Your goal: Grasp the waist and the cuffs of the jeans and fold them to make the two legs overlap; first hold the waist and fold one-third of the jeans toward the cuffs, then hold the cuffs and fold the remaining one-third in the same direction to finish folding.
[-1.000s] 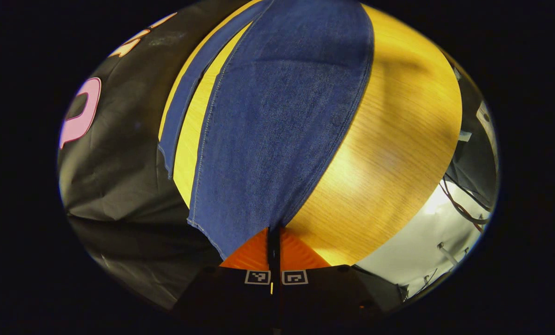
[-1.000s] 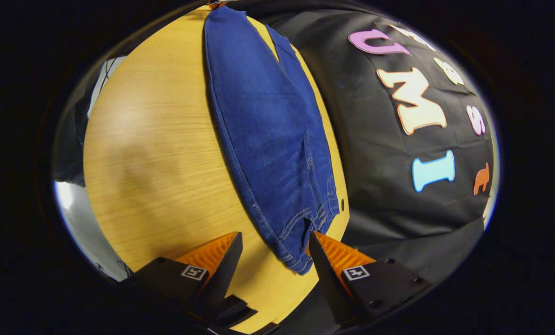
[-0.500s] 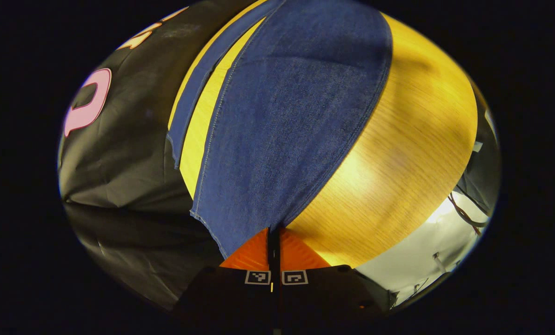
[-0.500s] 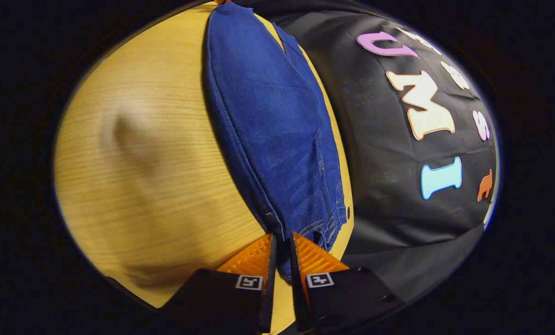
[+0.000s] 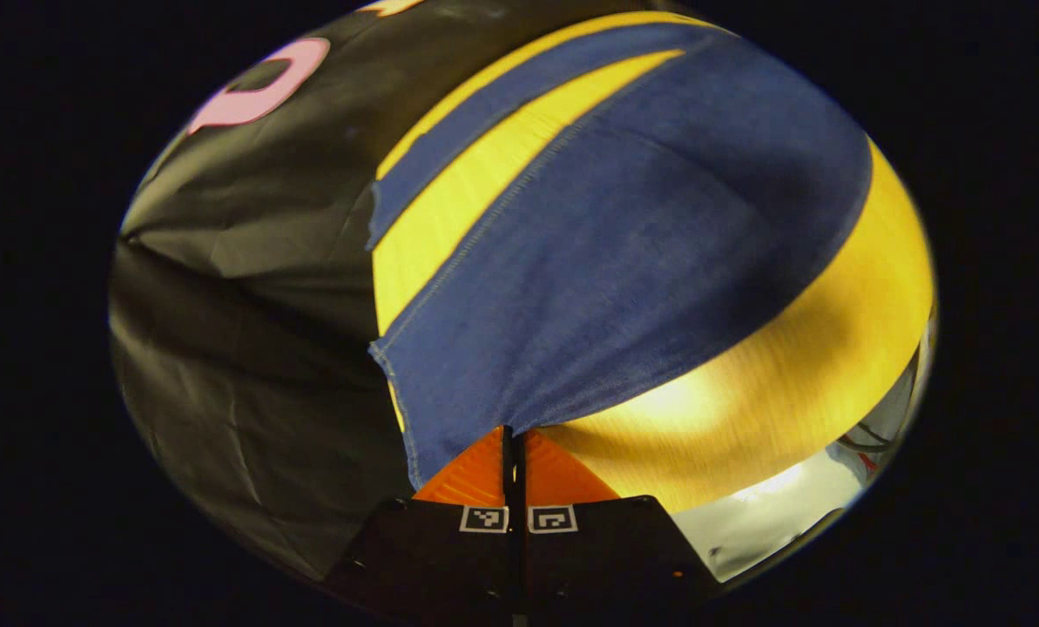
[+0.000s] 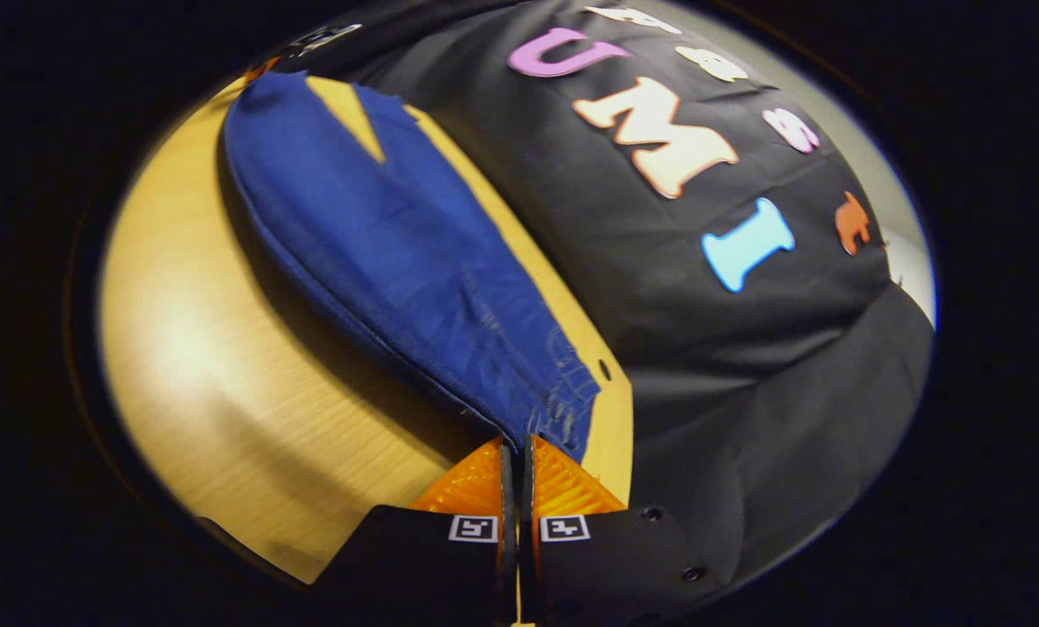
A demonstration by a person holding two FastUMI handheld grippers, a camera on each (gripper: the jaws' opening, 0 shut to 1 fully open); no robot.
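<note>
Left gripper view, near: left gripper [image 5: 514, 440] fingers pressed together, pinching the cuff end of the jeans [image 5: 606, 261]. From the fingertips the denim leg spreads away, raised off the wooden table [image 5: 798, 383] at the pinched end. Stitched hem edge visible to the left of the tips. Farther off, a bare strip of table shows between this leg and the second leg [image 5: 519, 96], which lies flat close to the table's far edge. Black cloth wall beyond and to the left; pale floor at lower right.

Right gripper view, near: right gripper [image 6: 514, 453] fingers pressed together, pinching the waist end of the jeans [image 6: 397, 252]. Seams and stitching show just beyond the tips. The cloth is lifted here and casts a shadow on the table [image 6: 205, 366] on its left. A small dark hole in the tabletop [image 6: 603, 369] sits just beside the waist. Far end: the two legs part in a V. Picture is somewhat blurred.
</note>
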